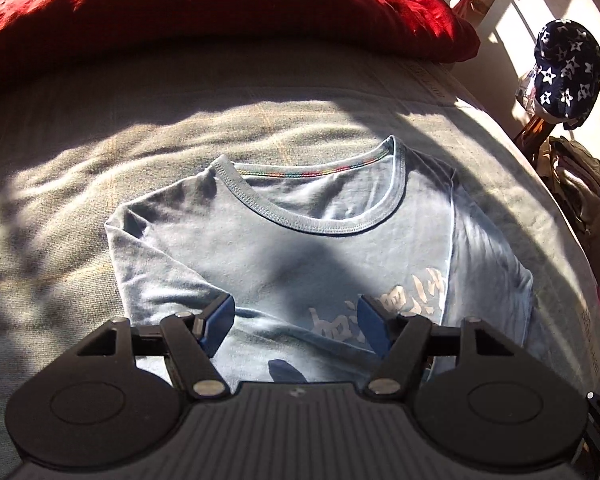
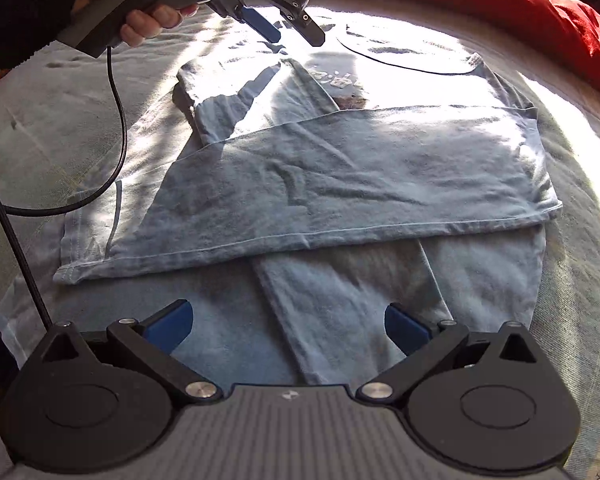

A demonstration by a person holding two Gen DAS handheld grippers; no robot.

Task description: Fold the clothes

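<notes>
A pale blue shirt lies partly folded on a grey bed. Both tools hover above it, spread and empty: left tool, right tool. The left tool's casing reads "GenRobot.AI". The shirt's white print is illegible.

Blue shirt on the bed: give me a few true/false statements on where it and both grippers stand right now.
1. The light blue shirt lies with its neckline toward the red pillow. True.
2. The left gripper is clamped on a sleeve. False: its jaws stand open, holding nothing.
3. The right gripper is open above the shirt. True.
4. The shirt lies fully spread out. False: part is already folded across the body.
5. A star-patterned dark cap sits beside the bed. True.
</notes>
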